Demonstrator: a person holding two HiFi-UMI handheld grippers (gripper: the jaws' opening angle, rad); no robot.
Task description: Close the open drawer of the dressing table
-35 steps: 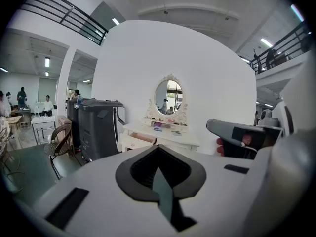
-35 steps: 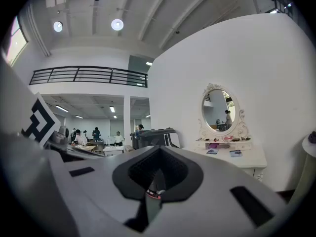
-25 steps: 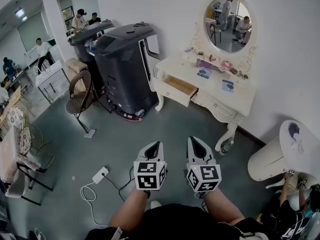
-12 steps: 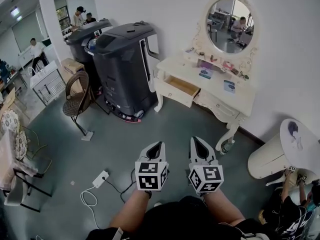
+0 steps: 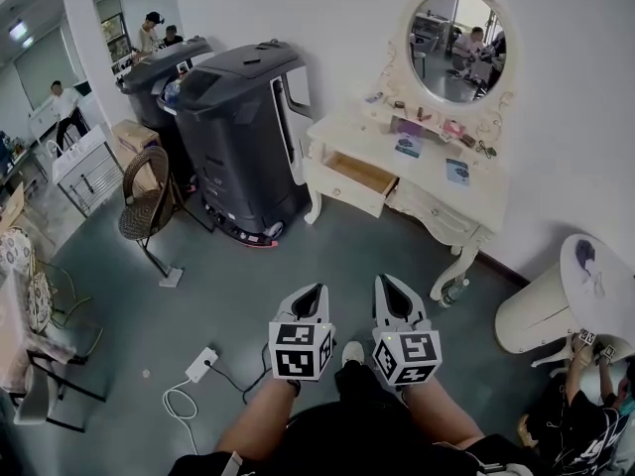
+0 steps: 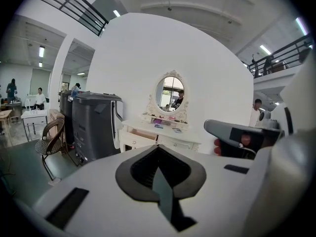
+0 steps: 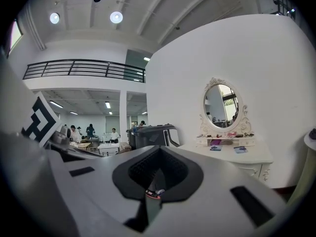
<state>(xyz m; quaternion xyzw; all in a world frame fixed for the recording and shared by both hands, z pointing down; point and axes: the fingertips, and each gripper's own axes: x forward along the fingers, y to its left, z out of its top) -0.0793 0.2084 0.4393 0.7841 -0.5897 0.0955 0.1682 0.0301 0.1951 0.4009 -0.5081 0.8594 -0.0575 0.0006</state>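
Progress: pretty much zero so far. The drawer (image 5: 359, 177) is still pulled out, and nothing is touching it.
Drawer spot: on the left-hand part of the dressing table (image 5: 478, 198) as the head view shows it. Its front sticks out into the room, and the wooden bottom looks bare.
Left gripper (image 5: 314, 291): jaws pressed together with nothing between them.
Right gripper (image 5: 385, 282): same deal, tips closed and empty.
Where they are: both are held low in front of the person, side by side, well apart from the table.
What's left: my guess is all of it. Get up to the table, put a gripper on the drawer front, and push it in flush.
Table top: cream-coloured, with a few small bits and two blue cards or booklets lying on it. An oval mirror (image 5: 458, 33) stands at the back.
Floor (image 5: 298, 251): grey-green, and a white power strip (image 5: 201, 363) with a looped cable lies near the person's feet.
Room: big dark grey machines (image 5: 243, 117) stand just beside the table's drawer end. There's a wicker chair (image 5: 149, 181) past them, a round white table (image 5: 595, 271) off to the right, and people working in the background.
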